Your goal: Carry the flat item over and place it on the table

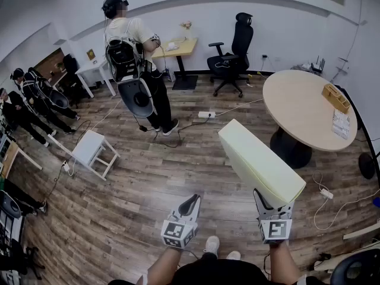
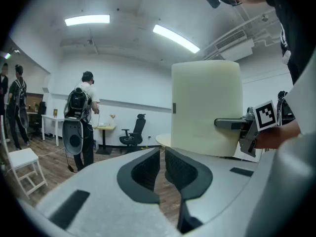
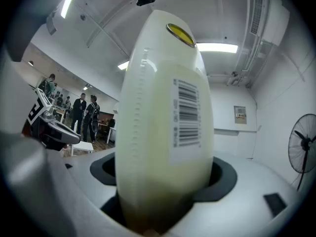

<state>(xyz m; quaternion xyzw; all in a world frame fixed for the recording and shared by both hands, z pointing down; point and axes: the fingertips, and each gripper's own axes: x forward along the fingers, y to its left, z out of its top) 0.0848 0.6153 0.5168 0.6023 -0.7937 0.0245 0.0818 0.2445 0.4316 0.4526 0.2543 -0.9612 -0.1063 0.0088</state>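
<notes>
We grip end of cream flat item [image 1: 260, 161] in right claw [image 1: 275, 205], slab jutting forward from jaws. Left claw [image 1: 191, 203] empty, jaws nearly together. Round surface [image 1: 300, 111] ahead-right, item not touching it.

The flat item [image 1: 261, 162] is a smooth, matt cream slab with a white paper barcode label [image 3: 190, 115], the floor [image 1: 136, 177] is grainy brown wood plank, the round table [image 1: 303, 108] at upper right smooth pale wood, the left gripper [image 2: 162, 154] matt grey plastic
</notes>
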